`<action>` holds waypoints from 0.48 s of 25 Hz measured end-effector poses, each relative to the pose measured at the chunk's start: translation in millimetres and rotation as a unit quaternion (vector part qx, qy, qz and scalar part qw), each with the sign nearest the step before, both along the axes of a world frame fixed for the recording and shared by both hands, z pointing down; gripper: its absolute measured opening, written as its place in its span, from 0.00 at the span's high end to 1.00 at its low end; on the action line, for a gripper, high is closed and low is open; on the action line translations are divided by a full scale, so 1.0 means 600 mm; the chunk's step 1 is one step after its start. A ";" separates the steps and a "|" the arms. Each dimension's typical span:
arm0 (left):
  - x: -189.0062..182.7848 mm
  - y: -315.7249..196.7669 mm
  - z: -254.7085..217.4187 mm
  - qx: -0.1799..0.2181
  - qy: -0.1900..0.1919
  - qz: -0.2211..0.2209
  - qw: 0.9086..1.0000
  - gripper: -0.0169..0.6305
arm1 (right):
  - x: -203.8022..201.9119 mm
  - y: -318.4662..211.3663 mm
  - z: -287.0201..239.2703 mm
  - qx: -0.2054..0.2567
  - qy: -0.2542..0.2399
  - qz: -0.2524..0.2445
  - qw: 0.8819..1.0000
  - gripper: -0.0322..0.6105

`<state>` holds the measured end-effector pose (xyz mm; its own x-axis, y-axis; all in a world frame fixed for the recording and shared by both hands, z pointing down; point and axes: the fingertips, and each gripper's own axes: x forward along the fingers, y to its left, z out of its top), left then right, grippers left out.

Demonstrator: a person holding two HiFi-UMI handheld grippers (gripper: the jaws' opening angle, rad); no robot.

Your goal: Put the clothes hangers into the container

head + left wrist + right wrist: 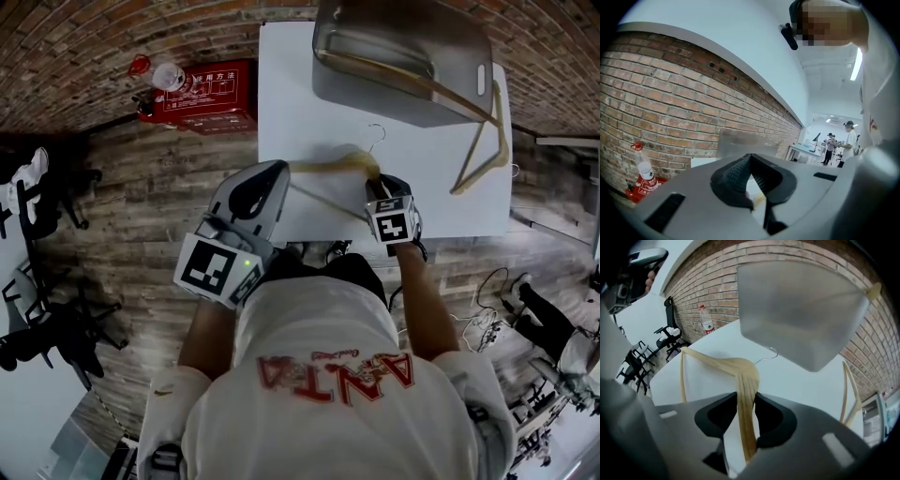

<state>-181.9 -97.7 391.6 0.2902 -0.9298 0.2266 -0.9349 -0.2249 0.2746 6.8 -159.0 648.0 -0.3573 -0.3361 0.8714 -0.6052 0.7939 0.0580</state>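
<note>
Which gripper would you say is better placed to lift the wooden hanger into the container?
Right. The right gripper is clamped on the wooden hanger, with the container straight ahead of it. The left gripper sits at the hanger's other end, jaws together.

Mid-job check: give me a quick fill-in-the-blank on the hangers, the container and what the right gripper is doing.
1. The right gripper is shut on a wooden ___.
2. The second hanger hangs over the rim of the grey ___.
3. The table is ___ in colour.
4. The red box sits on the ___, beside the table.

Missing words: hanger; container; white; floor.
</note>
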 end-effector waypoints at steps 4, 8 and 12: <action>0.016 -0.001 -0.008 0.006 0.002 0.009 1.000 0.96 | 0.004 -0.001 -0.040 0.050 -0.016 -0.011 0.999 0.76; 0.039 -0.002 -0.019 0.015 0.000 0.022 1.000 0.96 | 0.014 -0.005 -0.082 0.098 -0.029 -0.012 0.995 0.76; 0.061 0.001 -0.032 0.024 -0.003 0.032 0.999 0.96 | 0.026 -0.008 -0.137 0.157 -0.030 -0.024 0.987 0.76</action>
<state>-145.1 -97.1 372.3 0.3488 -0.9189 0.1846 -0.9196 -0.2974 0.2568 22.3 -163.8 565.7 -0.4273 -0.5678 0.7036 -0.5771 0.7703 0.2712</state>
